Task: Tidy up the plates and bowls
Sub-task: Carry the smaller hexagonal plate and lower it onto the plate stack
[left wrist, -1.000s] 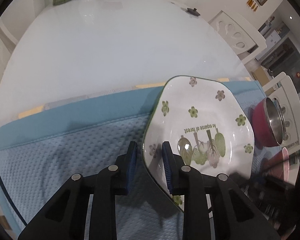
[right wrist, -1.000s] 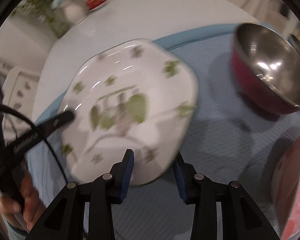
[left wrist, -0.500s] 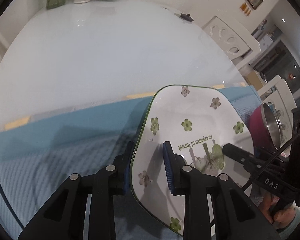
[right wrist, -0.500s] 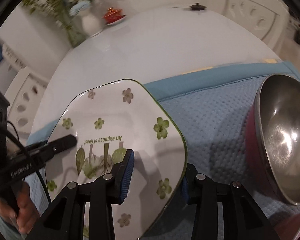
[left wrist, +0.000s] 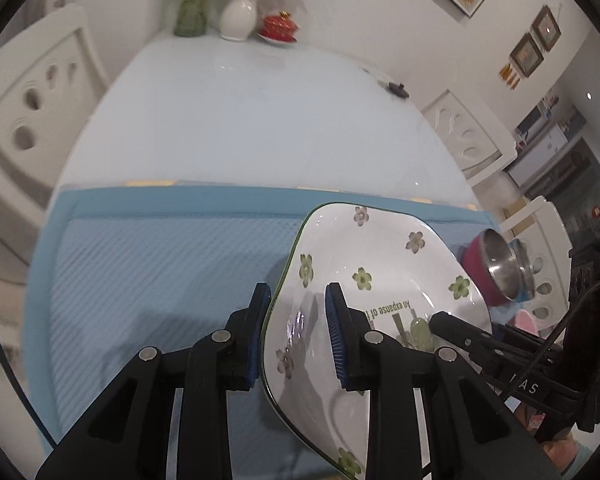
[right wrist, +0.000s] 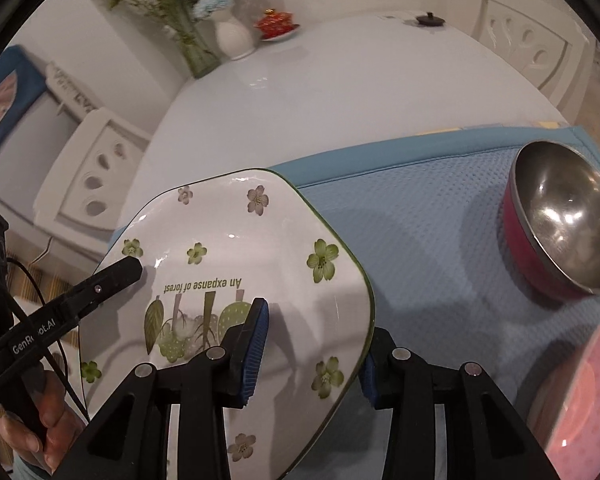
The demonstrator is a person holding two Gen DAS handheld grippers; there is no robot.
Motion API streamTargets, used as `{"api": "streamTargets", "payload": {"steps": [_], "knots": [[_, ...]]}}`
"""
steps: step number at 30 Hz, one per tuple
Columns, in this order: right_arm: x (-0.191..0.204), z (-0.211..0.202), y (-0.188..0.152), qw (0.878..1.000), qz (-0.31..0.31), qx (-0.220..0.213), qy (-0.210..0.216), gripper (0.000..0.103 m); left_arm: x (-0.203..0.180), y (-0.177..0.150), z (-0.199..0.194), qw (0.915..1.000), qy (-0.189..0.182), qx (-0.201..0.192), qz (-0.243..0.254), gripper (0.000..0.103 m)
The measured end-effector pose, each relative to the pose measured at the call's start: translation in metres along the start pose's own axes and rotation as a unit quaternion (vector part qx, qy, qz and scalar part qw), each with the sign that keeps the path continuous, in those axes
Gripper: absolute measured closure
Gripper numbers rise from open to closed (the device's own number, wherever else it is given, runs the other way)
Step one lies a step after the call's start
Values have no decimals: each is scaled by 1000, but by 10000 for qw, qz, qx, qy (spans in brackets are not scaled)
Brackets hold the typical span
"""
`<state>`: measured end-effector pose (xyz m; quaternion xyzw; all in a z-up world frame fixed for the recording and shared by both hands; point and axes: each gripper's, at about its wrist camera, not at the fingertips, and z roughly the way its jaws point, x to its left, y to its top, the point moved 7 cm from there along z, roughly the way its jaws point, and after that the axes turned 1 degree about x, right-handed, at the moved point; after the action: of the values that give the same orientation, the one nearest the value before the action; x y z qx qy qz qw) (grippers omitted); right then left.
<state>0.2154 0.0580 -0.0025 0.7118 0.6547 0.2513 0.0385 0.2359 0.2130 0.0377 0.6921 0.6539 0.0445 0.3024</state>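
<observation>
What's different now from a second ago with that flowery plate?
The plate has been lifted off the blue mat, tilted. The right gripper, then only near its edge, now clamps it; the left gripper keeps its hold. The red bowl stayed put.

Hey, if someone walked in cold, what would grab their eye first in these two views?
The white flowered plate, lifted over the blue mat and gripped at opposite rims by the left tool and the right tool. Next, the shiny steel bowl with a red outside, to the right on the mat.
</observation>
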Motion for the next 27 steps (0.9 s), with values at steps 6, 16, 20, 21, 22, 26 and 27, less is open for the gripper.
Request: {"api": "streamTargets", "payload": {"steps": [6, 16, 20, 21, 22, 26, 27], "knots": [[27, -47, -34, 9996, -246, -42, 93, 63, -1, -35, -62, 9995, 133, -254, -142, 79], [64, -93, -120, 9981, -528, 281, 120, 63, 6, -116, -113, 9988, 273, -131, -381, 79], [67, -93, -155, 9960, -705, 544, 90, 63, 13, -155, -117, 9980, 285, 52, -567, 79], [66, -93, -165, 9952, -746, 627, 79, 63, 15, -164, -116, 9977, 296, 121, -597, 79], [65, -93, -172, 9948, -775, 663, 63, 63, 16, -174, -114, 9974, 296, 205, -628, 79], [61, -85, -199, 9925, -843, 881, -16, 63, 20, -195, -107, 9965, 337, 422, -638, 80], [60, -83, -204, 9922, -852, 914, -29, 63, 20, -199, -105, 9963, 357, 462, -624, 80]]}}
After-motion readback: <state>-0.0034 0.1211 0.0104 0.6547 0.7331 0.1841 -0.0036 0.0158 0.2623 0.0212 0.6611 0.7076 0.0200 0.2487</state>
